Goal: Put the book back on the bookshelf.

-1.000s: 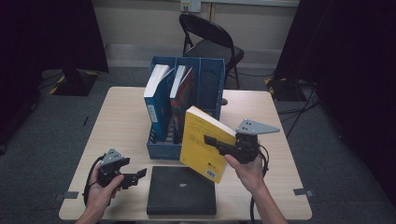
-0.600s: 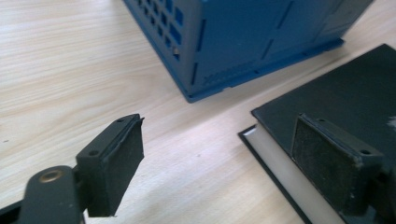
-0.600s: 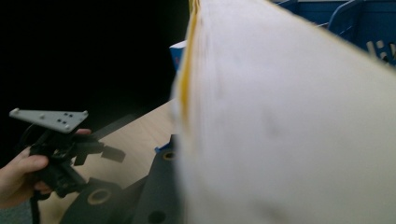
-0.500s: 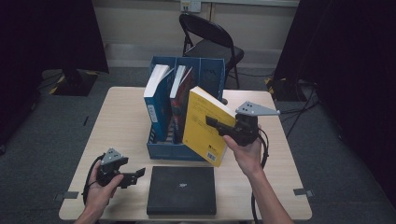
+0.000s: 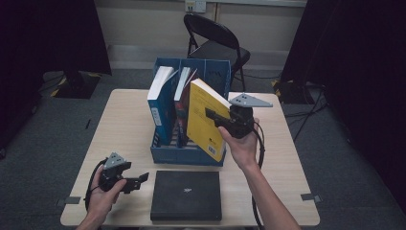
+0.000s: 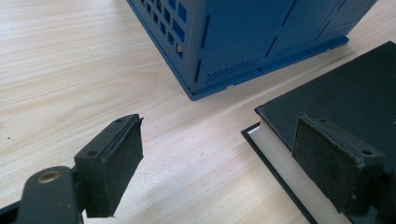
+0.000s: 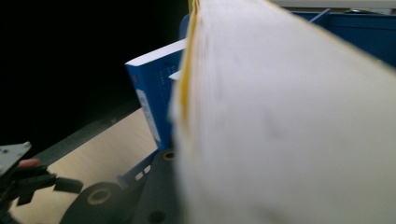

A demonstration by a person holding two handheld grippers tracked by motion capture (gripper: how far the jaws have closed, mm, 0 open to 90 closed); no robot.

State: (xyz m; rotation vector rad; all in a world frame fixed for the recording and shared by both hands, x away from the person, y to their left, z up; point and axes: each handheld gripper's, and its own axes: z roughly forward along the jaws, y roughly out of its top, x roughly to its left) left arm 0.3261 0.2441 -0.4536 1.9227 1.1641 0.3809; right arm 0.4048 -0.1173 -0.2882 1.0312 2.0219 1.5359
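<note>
High view first: what's the right gripper (image 5: pixel 216 118) doing?
— It's clamped on the yellow book (image 5: pixel 203 117), with a jaw across the cover. That book stands upright and slightly tilted, lifted off the table (image 5: pixel 122 124), at the right-hand end of the blue file holder (image 5: pixel 210 76). Its lower corner hangs by the holder's front right corner.

What else sits in the holder?
— Two books, upright: a blue-and-white one (image 5: pixel 159 103) in the left slot and a darker, reddish one (image 5: pixel 182 98) beside it.

Does the right gripper view add anything?
— The yellow book's white page edge (image 7: pixel 289 130) looms very close and blurred, a thin yellow cover line along its left. Behind it shows the blue-and-white book (image 7: pixel 154 93).

And the left gripper (image 5: pixel 136 179)?
— Released. In the left gripper view its two black pads (image 6: pixel 119 158) stand wide apart with bare table between them. It rests low near the front left corner of the table, just left of a black book (image 5: pixel 186 194) lying flat, its pale page edge (image 6: pixel 289 163) facing the gripper. A corner of the holder (image 6: pixel 224 42) shows just beyond
</note>
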